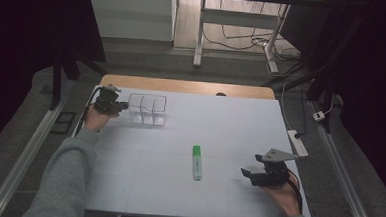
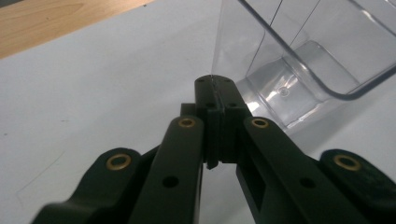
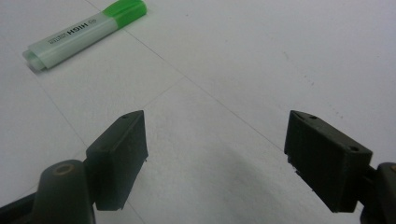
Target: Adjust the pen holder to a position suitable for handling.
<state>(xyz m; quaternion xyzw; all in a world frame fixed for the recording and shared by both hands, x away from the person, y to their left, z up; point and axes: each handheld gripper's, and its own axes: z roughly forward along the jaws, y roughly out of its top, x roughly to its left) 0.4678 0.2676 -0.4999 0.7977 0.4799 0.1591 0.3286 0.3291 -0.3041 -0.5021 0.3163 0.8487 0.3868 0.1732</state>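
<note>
A clear plastic container [image 1: 148,108] with dividers stands at the far left of the white table [image 1: 230,115]. My left gripper [image 1: 123,105] is at its left end. In the left gripper view the jaws [image 2: 215,81] are pressed together, and the container's [image 2: 299,70] thin end wall runs down into the seam between the pads. A highlighter [image 1: 196,162] with a green cap lies in the middle near the front. My right gripper [image 1: 251,164] rests to its right, open and holding nothing. The right gripper view has the highlighter [image 3: 84,30] at upper left, well beyond the gripper [image 3: 215,140].
A strip of wooden tabletop [image 1: 187,86] borders the white sheet at the back. A white power strip [image 1: 298,142] with its cable lies off the right edge. Desk legs and cables stand on the floor beyond.
</note>
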